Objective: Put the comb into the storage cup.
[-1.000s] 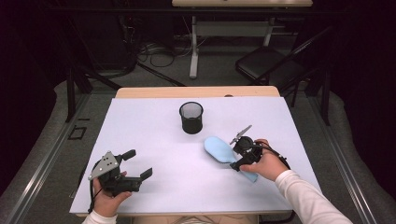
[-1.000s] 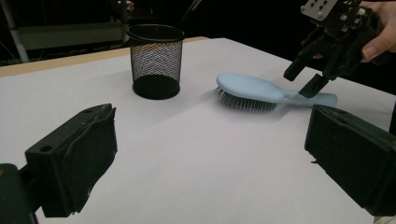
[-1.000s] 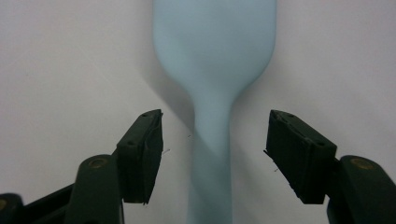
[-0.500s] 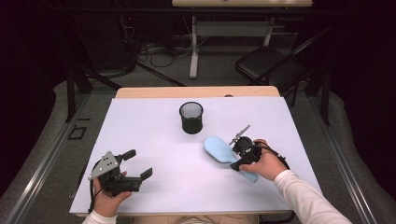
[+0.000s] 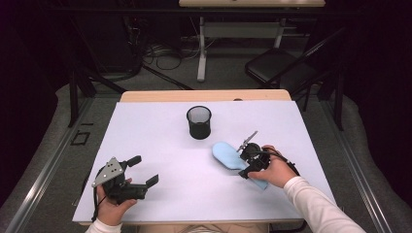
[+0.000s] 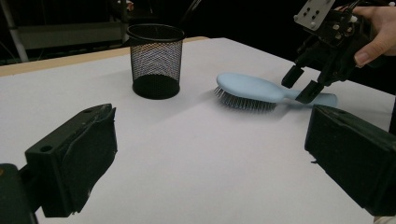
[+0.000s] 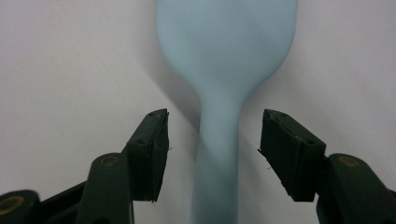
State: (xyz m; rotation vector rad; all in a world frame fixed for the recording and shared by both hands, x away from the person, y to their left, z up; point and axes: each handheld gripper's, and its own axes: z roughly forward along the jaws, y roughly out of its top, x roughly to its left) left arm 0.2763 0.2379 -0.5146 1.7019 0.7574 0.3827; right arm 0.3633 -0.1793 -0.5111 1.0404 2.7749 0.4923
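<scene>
So far nothing is grasped: the right gripper [image 7: 212, 154] straddles the hairbrush [image 6: 261, 91] handle, jaws closing but apart; the left gripper [image 5: 141, 171] waits released; lifting remains.

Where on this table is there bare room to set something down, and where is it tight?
The table lies bare left of the mesh cup, and between the left gripper and the hairbrush. It is crowded around the brush handle, where the right gripper straddles it with open jaws that have just been closing, near the cup.
</scene>
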